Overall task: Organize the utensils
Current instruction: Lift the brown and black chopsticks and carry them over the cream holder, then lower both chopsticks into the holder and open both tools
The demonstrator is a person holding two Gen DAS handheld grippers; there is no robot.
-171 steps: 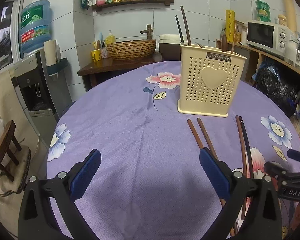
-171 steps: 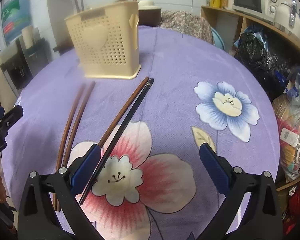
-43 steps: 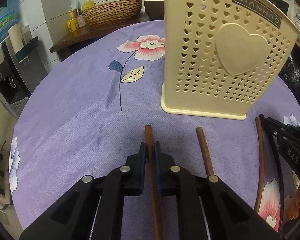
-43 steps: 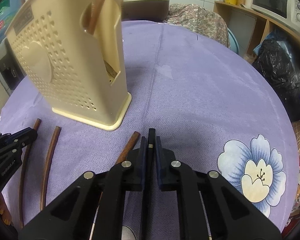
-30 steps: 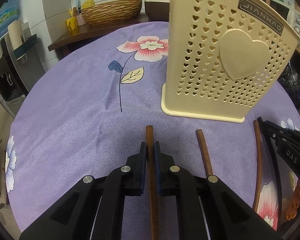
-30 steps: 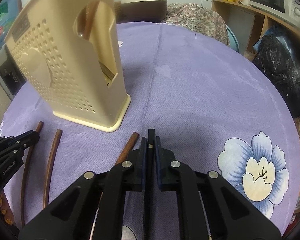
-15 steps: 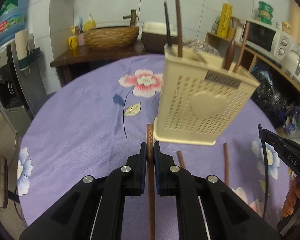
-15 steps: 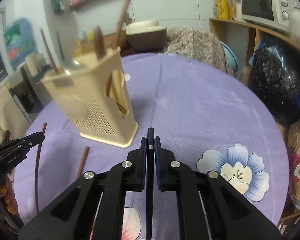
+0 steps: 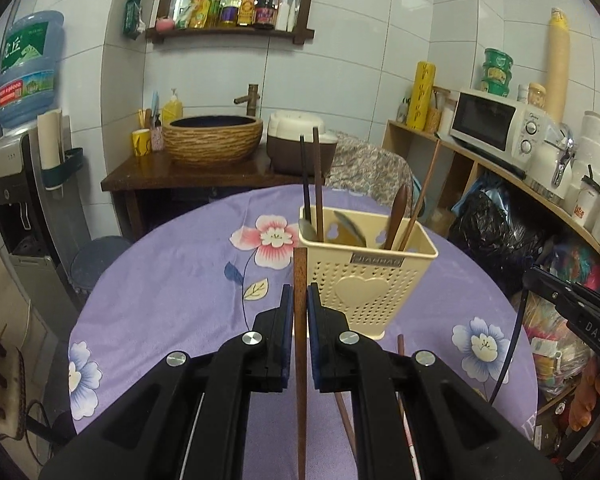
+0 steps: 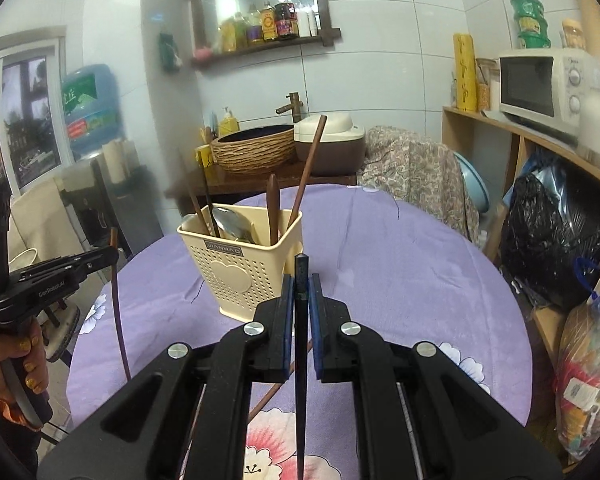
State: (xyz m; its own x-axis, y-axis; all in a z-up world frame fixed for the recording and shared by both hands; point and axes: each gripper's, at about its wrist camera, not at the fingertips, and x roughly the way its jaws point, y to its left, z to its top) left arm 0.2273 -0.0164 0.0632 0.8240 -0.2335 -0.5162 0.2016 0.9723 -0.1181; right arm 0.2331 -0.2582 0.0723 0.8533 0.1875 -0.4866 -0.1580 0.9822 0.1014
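My left gripper (image 9: 299,300) is shut on a brown chopstick (image 9: 300,272) and holds it in the air, in front of the cream utensil holder (image 9: 370,284). My right gripper (image 10: 301,292) is shut on a black chopstick (image 10: 301,276), also raised, near the holder (image 10: 240,272). The holder stands on the purple flowered tablecloth (image 9: 172,280) with chopsticks and spoons in it. Two brown chopsticks (image 9: 346,412) still lie on the cloth. The right gripper also shows at the right in the left wrist view (image 9: 530,276), and the left gripper at the left in the right wrist view (image 10: 114,250).
A wooden sideboard with a wicker basin (image 9: 216,138) and a rice cooker (image 9: 298,148) stands behind the table. Shelves with a microwave (image 9: 496,128) and black bags (image 9: 496,236) are at the right. A water dispenser (image 9: 16,184) stands at the left.
Both grippers have risen higher above the table with their chopsticks, and the holder now looks smaller and lower in both views.
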